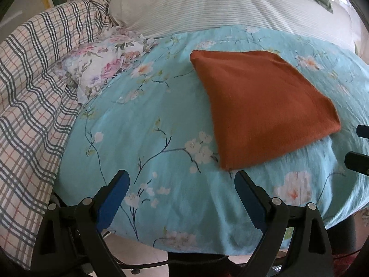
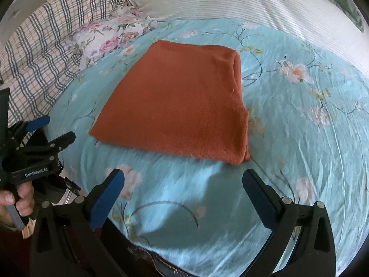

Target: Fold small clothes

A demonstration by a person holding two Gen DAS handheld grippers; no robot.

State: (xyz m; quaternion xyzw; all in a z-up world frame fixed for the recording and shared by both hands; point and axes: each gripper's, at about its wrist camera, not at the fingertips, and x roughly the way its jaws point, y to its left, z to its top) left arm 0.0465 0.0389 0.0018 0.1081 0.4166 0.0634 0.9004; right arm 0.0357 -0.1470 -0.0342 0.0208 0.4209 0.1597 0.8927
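A rust-orange garment [image 1: 260, 106] lies folded into a flat rectangle on the light blue floral bedspread [image 1: 143, 124]. In the right wrist view the same garment [image 2: 182, 101] fills the middle, its thick folded edge on the right. My left gripper [image 1: 182, 180] hovers open over the bedspread, just short of the garment's near corner, with nothing between its blue pads. My right gripper [image 2: 183, 180] is open too, a little short of the garment's near edge. The left gripper [image 2: 52, 129] also shows at the left edge of the right wrist view, held by a hand [image 2: 16, 198].
A floral-print cloth [image 1: 103, 62] lies crumpled at the far left of the bedspread. A plaid blanket [image 1: 30, 92] is piled along the left. A white striped pillow [image 1: 207, 4] lies behind. The bed's near edge [image 1: 189, 249] drops to a tiled floor.
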